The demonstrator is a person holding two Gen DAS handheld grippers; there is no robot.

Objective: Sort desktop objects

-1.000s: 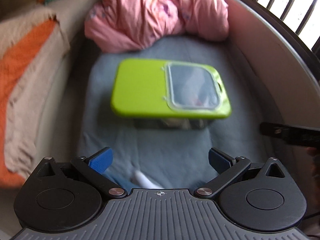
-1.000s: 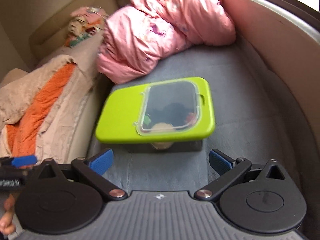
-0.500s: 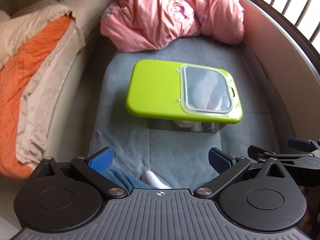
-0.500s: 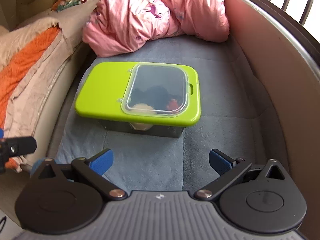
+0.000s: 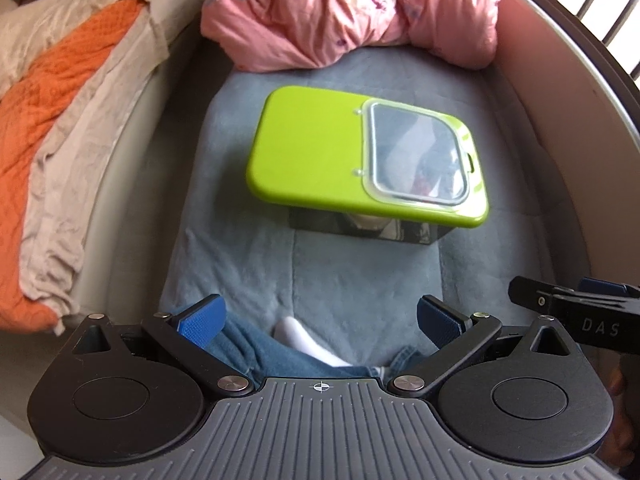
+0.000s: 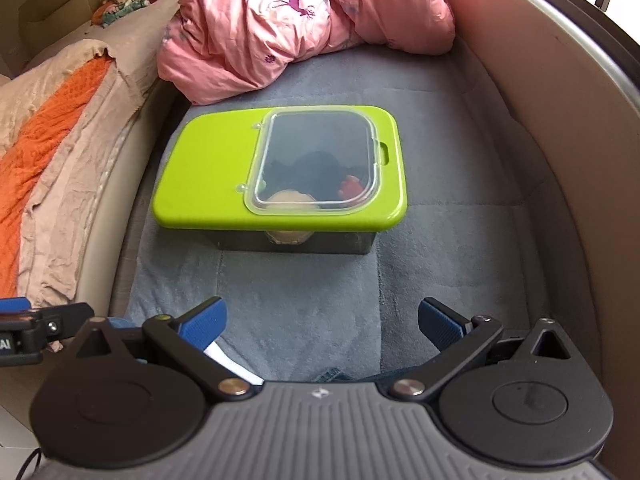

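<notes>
Grey padded bedding (image 6: 320,280) carries the box (image 6: 280,172), which sits in the middle of it under a green lid (image 6: 208,176). One part of the lid is a clear flap (image 6: 316,160), and it lies flat and closed. Through the flap I see some small things: something pale and round, something red, something dark. I cannot tell what they are.

Both claws hang near the box on its near side, well apart from it. The left claw (image 5: 318,318) is spread wide with nothing between its blue pads (image 5: 200,318). The right claw (image 6: 320,318) is also spread wide and empty. No loose object lies on the bedding, so I judge the sorting is either near its end, with the things already in the box, or the box is yet to be opened; the views do not decide this.

A pink quilt (image 6: 300,20) is bunched just behind the box. An orange and beige blanket (image 6: 52,140) lies at the left, and a curved rail (image 6: 560,140) closes the right side. A leg in jeans (image 5: 260,352) with a white sock (image 5: 304,340) lies below the left claw. Nothing stands between the claws and the box.
</notes>
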